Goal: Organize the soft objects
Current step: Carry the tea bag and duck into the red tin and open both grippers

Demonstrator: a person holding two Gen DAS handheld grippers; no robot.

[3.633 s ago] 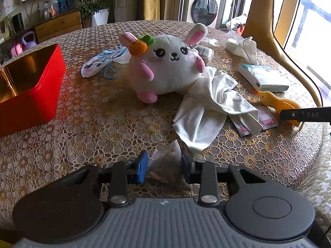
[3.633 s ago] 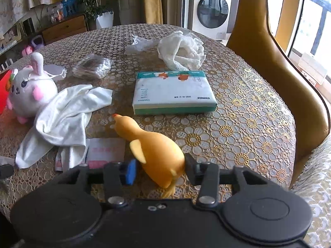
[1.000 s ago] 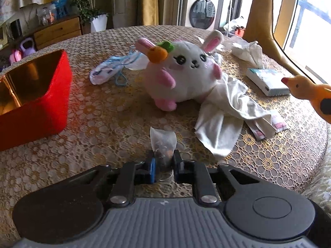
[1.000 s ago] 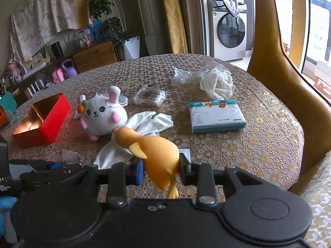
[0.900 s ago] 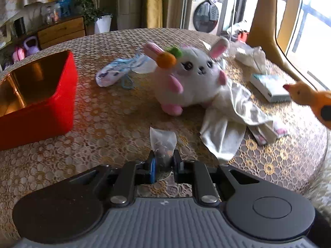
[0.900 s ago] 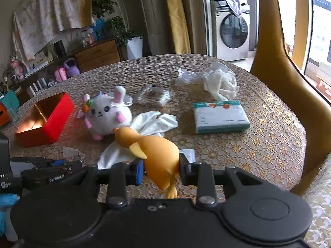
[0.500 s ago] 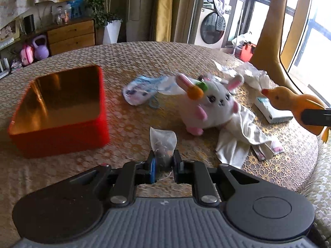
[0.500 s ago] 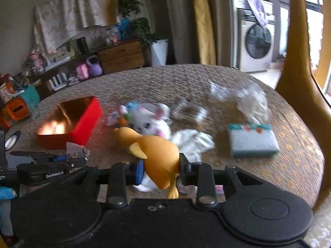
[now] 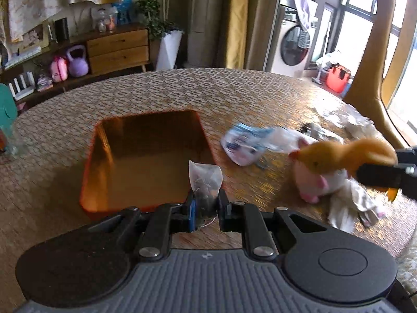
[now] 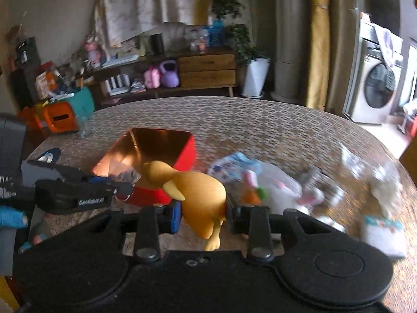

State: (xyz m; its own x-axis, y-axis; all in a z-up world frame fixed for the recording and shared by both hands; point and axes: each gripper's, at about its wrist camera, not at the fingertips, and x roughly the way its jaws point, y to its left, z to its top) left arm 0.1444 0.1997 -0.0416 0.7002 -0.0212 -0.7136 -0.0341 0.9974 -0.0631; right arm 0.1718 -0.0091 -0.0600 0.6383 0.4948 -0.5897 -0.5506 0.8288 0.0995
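My left gripper (image 9: 206, 210) is shut on a small clear packet (image 9: 206, 180) with dark bits inside, held above the near edge of the open red tin box (image 9: 146, 154). My right gripper (image 10: 203, 215) is shut on a yellow rubber duck (image 10: 198, 193), held in the air to the right of the box (image 10: 153, 148); the duck also shows in the left wrist view (image 9: 344, 156). The white plush bunny (image 9: 320, 182) lies on the table behind the duck, partly hidden. A white cloth (image 9: 349, 206) lies beside it.
A blue-and-white plastic bag (image 9: 245, 143) lies right of the box. A tissue pack (image 10: 383, 234) and crumpled white plastic (image 10: 385, 182) lie on the table's right side. A yellow chair back (image 9: 372, 52) stands at the far right. An orange and teal toy box (image 10: 67, 114) sits past the table's left edge.
Both grippers have swung left towards the red box, each carrying its object. The box now sits straight ahead of the left gripper, and the duck is closer to it.
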